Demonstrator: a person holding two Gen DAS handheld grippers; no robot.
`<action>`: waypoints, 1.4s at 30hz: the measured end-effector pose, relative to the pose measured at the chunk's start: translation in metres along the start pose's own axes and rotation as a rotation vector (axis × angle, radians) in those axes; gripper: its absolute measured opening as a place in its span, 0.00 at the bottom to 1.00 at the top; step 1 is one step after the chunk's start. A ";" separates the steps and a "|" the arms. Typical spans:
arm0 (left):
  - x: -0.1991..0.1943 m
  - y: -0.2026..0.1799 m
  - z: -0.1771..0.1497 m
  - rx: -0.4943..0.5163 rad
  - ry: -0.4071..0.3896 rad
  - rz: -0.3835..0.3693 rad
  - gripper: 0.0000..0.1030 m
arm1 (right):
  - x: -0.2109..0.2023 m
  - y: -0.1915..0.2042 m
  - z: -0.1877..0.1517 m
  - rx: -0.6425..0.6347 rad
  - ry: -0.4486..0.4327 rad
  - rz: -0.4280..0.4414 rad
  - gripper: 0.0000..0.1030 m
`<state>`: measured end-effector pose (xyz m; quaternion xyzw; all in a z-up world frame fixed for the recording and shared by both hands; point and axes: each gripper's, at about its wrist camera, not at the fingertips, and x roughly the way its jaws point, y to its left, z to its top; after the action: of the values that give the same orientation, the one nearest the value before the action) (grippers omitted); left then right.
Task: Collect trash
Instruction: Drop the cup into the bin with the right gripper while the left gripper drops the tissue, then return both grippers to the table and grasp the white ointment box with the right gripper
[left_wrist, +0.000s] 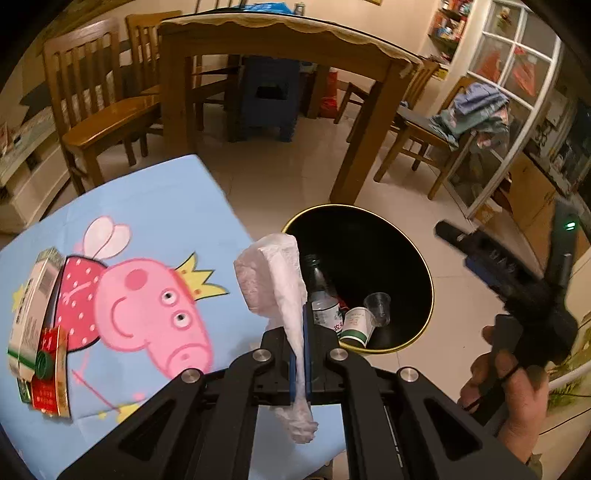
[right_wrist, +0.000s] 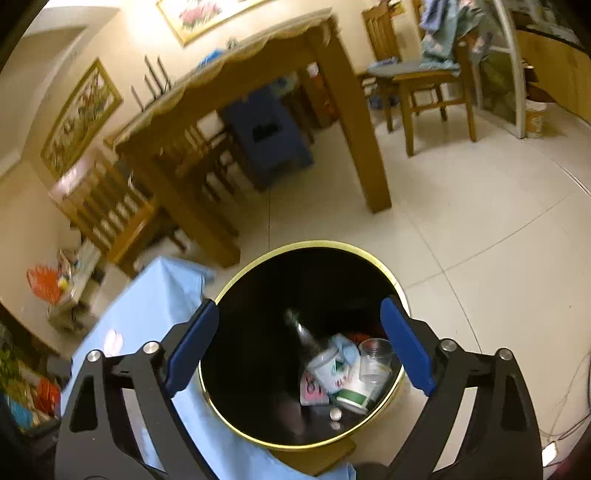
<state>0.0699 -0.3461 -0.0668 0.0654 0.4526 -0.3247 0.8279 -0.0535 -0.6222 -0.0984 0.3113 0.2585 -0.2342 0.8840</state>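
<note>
A: What sits around the bin (left_wrist: 417, 254)?

B: It stands on the tiled floor (right_wrist: 480, 229), just beside the bench (left_wrist: 155, 206) with its blue cartoon-pig cloth. Behind the bin is a wooden dining table (left_wrist: 280, 33) with chairs (left_wrist: 99, 103) around it and a blue stool (left_wrist: 267, 96) beneath. Nothing blocks the bin's open mouth except the two claws above it.

A: And the trash?

B: The left claw (left_wrist: 300, 354) is pinched tight on a crumpled white tissue (left_wrist: 275, 280), which sticks up past the pads and hangs out below them, near the bin's rim on the bench side. The right claw (right_wrist: 299, 350) is spread wide, gripping nothing, hovering over the bin.

A: What's inside the bin?

B: A clear glass bottle (left_wrist: 319, 291), a white paper cup (left_wrist: 356, 326) with a green band, a clear plastic cup (left_wrist: 379, 308), and a small cap (right_wrist: 335, 414) on the bottom.

A: Anything left on the bench?

B: A white-and-green carton (left_wrist: 31, 314) and a red packet (left_wrist: 50, 373) lie at the edge farthest from the bin.

A: Any readable writing?

B: Red characters show on the paper cup, but they are too blurred to read.
</note>
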 end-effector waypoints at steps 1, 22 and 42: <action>0.003 -0.006 0.001 0.015 0.001 0.000 0.02 | -0.009 -0.003 0.002 0.019 -0.033 -0.002 0.91; 0.067 -0.081 0.035 0.140 -0.044 -0.042 0.81 | -0.091 -0.058 0.013 0.205 -0.350 0.026 0.95; -0.024 0.038 -0.062 0.055 -0.100 0.157 0.93 | -0.077 0.091 -0.029 -0.226 -0.322 -0.006 0.95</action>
<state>0.0397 -0.2801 -0.0904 0.1069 0.3951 -0.2741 0.8703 -0.0683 -0.5199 -0.0319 0.1678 0.1397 -0.2532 0.9425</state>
